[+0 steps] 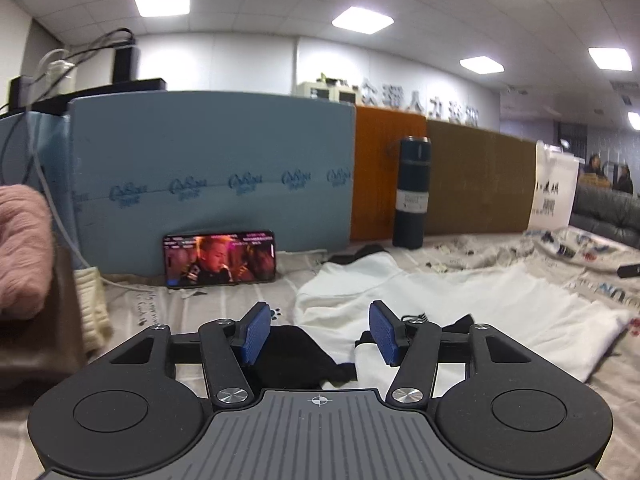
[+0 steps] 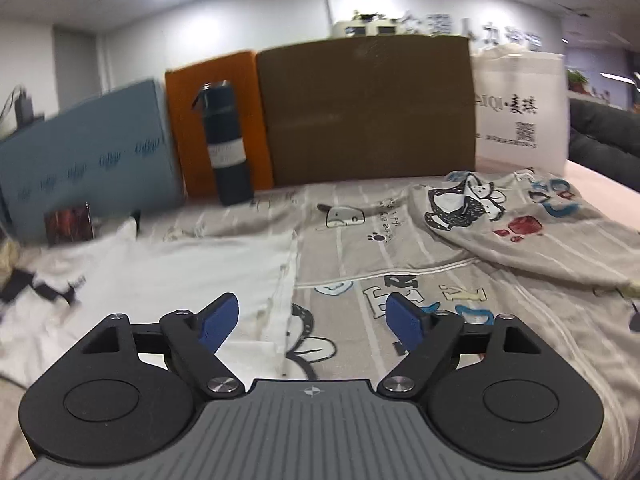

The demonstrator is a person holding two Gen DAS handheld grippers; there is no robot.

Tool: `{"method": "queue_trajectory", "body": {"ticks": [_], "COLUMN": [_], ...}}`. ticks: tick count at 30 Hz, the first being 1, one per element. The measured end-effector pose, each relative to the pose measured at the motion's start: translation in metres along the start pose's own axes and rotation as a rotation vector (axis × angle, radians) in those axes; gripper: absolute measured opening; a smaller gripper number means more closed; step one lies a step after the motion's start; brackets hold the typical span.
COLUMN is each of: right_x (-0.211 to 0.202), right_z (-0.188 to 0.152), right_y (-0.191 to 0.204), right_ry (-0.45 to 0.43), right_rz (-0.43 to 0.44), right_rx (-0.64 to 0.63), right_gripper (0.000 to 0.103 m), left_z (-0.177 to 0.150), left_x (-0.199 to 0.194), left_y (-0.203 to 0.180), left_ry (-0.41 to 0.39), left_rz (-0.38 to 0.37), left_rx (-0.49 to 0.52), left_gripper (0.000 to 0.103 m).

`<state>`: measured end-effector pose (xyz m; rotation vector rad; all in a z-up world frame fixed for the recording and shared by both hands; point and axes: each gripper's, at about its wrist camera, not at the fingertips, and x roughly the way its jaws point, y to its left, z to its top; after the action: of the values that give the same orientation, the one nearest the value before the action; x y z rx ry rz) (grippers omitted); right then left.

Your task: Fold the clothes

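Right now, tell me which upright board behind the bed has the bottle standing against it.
The orange board: the dark bottle stands before it, between blue and brown boards.

Hidden and unclear parts

The pink knit [image 1: 22, 248] is cut by the left edge; the wall letters [image 1: 420, 102] are too blurred to read; the white garment [image 2: 160, 264] runs under the right gripper [image 2: 312, 320].

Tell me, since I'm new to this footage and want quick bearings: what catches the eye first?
The white garment spread flat on the cartoon-print sheet stands out, with the left claw and right claw both open above it. Behind, a phone playing video leans on a blue board, and a dark bottle stands before the orange panel.
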<state>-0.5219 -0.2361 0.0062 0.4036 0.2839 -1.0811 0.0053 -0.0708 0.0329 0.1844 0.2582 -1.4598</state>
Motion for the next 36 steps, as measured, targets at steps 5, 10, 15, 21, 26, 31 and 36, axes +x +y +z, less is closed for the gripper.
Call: {"method": "queue_trajectory", "body": {"ticks": [5,10,15,21,26,31,36], "right_x": [-0.024,-0.035,-0.034,-0.025,-0.013,-0.002,0.001], "right_z": [-0.012,-0.027,-0.042,-0.050,-0.049,-0.050,-0.056], "right_y": [0.016,0.024,0.023,0.016,0.020,0.028,0.029], "right_ry": [0.020,0.080,0.140,0.176,0.166,0.128,0.083], "right_rz": [-0.026,-0.029,0.007,0.057,0.072,0.048,-0.013], "right_rx": [0.131,0.224,0.340,0.470,0.494,0.483,0.412], "right_gripper": [0.089,0.089,0.089,0.089,0.089,0.069,0.009], "left_z": [-0.007,-0.021,-0.037,-0.053,-0.060,-0.058,-0.052], "left_x": [-0.037,-0.057,-0.073,-0.066,-0.049,-0.038,-0.037], "left_y": [0.007,0.009,-0.002,-0.034,-0.046,-0.035,-0.021], "left_ry": [-0.063,-0.071,-0.042,0.078,0.163,0.180,0.151], "left_rz": [-0.006,-0.022,-0.096,-0.171,-0.223,-0.233,-0.210], "left_rx": [-0.078,-0.099,-0.017,0.228,0.300,0.221,0.115], "left_gripper": [0.056,0.056,0.056,0.061,0.058,0.010,0.004]}}
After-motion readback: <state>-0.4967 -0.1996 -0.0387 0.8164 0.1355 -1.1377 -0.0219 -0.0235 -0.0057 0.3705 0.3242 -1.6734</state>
